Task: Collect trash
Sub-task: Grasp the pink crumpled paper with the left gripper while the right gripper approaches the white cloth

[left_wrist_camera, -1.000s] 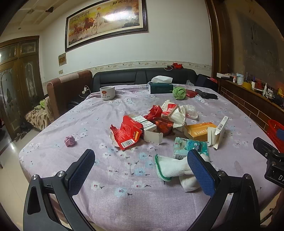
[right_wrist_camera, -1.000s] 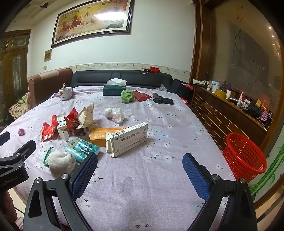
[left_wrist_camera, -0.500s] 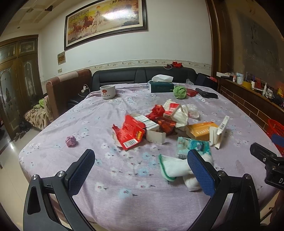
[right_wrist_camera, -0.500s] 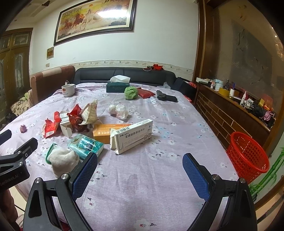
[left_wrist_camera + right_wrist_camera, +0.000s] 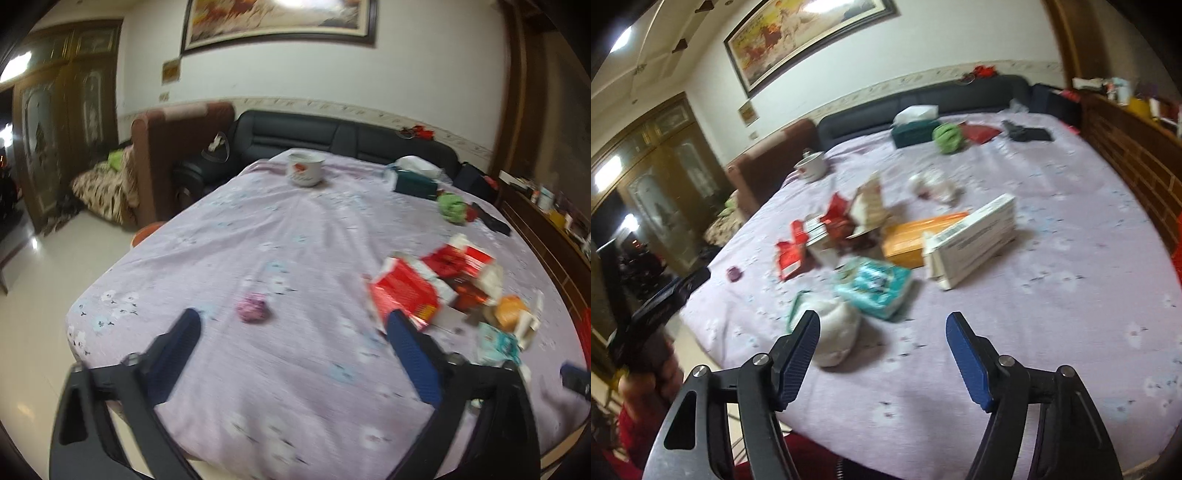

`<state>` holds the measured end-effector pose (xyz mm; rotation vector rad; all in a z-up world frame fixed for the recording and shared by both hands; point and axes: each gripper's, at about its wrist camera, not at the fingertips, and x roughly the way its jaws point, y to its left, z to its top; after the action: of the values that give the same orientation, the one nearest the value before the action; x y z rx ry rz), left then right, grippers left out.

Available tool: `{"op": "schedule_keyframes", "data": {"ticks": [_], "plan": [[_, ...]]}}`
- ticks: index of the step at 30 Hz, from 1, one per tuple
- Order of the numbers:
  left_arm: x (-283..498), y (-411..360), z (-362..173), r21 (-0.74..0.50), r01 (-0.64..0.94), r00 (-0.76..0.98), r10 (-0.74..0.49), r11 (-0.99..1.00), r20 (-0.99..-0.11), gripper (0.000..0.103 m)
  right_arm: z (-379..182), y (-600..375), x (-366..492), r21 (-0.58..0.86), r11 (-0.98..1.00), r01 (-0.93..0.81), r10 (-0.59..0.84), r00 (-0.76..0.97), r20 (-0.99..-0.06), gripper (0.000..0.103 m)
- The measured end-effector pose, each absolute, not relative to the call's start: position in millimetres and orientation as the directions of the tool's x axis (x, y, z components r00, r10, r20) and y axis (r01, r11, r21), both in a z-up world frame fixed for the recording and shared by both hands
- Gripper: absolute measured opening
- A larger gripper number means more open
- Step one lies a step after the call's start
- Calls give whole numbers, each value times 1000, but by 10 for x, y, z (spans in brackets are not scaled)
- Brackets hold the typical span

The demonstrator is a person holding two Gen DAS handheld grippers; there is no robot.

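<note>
Trash lies on a lilac flowered tablecloth (image 5: 295, 229). My left gripper (image 5: 291, 332) is open and empty, just short of a small purple crumpled ball (image 5: 252, 309). A torn red wrapper (image 5: 404, 293) lies to its right. My right gripper (image 5: 882, 332) is open and empty above the near table edge. Before it lie a white crumpled cloth (image 5: 834, 328), a teal packet (image 5: 875, 282), an orange box (image 5: 916, 236), a white box (image 5: 975, 236) and red wrappers (image 5: 792, 254). The purple ball also shows in the right wrist view (image 5: 734, 274).
A white cup (image 5: 304, 168), a dark green tissue box (image 5: 415, 182) and a green ball (image 5: 452, 208) stand at the far end. A black sofa (image 5: 332, 134) is behind the table. A red basket (image 5: 1176, 240) stands at the right. The left gripper's body (image 5: 657, 310) shows at the right view's left.
Both views have swung left. The left gripper has moved toward the purple ball. The right gripper has tilted and moved toward the white cloth and teal packet. Both stay open.
</note>
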<state>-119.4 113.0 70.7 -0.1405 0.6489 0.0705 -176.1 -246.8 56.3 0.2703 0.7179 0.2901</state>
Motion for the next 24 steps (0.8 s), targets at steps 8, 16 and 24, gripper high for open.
{"op": "schedule_keyframes", "data": {"ticks": [8, 16, 24], "plan": [[-600, 1422, 339, -145, -119, 682, -25, 982, -731, 56, 433, -2300, -1592, 420, 886, -197, 450, 589, -672, 60], [-371, 1361, 133, -89, -118, 641, 8, 989, -767, 40, 391, -2256, -1539, 393, 899, -194, 429, 578, -694, 60], [-484, 1485, 140, -151, -116, 679, -32, 982, -733, 30, 321, -2113, -1435, 353, 911, -212, 410, 566, -716, 60]]}}
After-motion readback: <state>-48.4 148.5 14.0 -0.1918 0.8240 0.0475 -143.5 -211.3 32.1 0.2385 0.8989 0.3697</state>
